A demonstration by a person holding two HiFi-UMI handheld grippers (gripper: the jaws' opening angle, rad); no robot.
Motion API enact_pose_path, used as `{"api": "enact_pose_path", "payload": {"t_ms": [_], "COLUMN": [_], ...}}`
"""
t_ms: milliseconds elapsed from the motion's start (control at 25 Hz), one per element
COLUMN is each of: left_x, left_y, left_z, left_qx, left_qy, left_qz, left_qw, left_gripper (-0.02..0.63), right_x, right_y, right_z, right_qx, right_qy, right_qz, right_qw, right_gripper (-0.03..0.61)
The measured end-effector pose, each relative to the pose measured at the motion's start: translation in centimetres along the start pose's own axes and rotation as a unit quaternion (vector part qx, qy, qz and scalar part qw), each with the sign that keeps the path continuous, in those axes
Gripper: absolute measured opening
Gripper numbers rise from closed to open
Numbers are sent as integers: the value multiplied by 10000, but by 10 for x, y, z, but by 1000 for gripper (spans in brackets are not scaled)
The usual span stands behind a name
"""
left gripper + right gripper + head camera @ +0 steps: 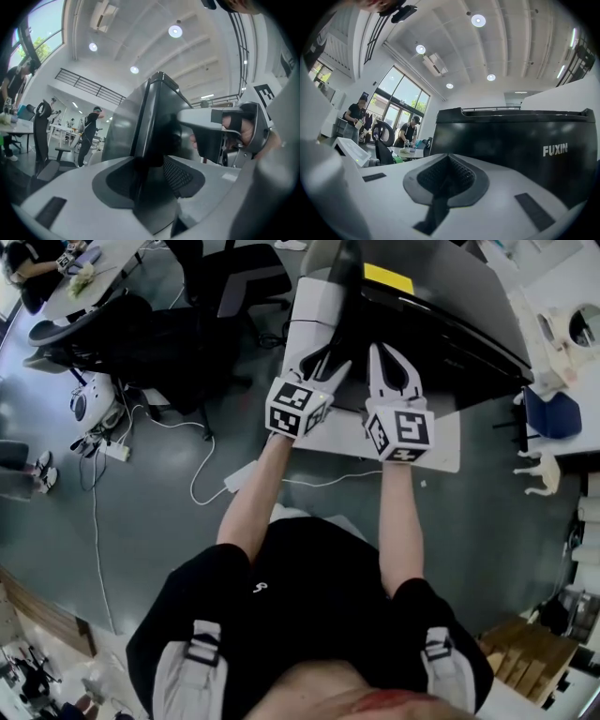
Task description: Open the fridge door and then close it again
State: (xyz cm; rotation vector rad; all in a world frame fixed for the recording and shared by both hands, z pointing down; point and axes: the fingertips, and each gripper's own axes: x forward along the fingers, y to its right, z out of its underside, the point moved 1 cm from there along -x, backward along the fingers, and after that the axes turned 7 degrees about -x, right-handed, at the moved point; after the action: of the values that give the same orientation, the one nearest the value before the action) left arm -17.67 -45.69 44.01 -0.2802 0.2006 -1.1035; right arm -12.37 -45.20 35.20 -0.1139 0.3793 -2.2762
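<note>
A black fridge [441, 310] with a yellow label on its top stands on a white base [442, 444]; the right gripper view shows its glossy front [511, 145] with white lettering. The fridge door's edge [150, 122] rises as a thin dark slab [342, 296] out toward me. My left gripper [328, 357] straddles that edge, jaws wide, and both pads lie against the slab [150, 183]. My right gripper [387, 351] is beside it on the right, shut and empty [446, 180], pointing at the fridge front a short way off.
Black office chairs [122, 324] and a power strip with cables [112, 448] lie to the left on the grey floor. People stand at tables in the background [89, 131] [410, 129]. A wooden pallet [530, 648] sits at lower right, and a blue bin [553, 413] stands right of the fridge.
</note>
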Motion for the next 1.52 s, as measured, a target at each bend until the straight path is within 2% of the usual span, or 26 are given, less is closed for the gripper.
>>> {"api": "enact_pose_path", "payload": {"t_ms": [200,440,640,800,880,1120,1320,1520], "left_x": [-14,-56,-85,-103,-111,-131,-137,-141], "left_y": [7,27,60,109,129,185,224,242], "left_z": [-3,-19,-33,-12,0,42,57,68], "left_qx": [-413,-480,79,620,741,522,503,474], "left_qy": [346,756,857,646,567,401,445,373], "left_qz": [-313,-1002,-1409,-1714,-1890,-2091,-2058,-1985], "left_qw": [9981,9909,9863,9811,9775,9757,9763,9782], "left_gripper": [146,3,0,-2,-2,-2,-2,-2], "right_x": [-11,-62,-117,-173,-195,-264,-303,-322], "right_y": [5,31,52,66,70,74,73,80], "right_z": [8,31,44,63,70,91,97,100], "right_qx": [351,964,1023,1057,989,1086,1074,1095], "right_qy": [57,-25,-67,-272,-402,-623,-629,-639], "right_qz": [-72,249,314,317,306,202,154,285], "right_qw": [9993,9950,9942,9935,9938,9919,9921,9915], "right_gripper": [-6,-6,-6,-6,-6,-6,-6,-6]}}
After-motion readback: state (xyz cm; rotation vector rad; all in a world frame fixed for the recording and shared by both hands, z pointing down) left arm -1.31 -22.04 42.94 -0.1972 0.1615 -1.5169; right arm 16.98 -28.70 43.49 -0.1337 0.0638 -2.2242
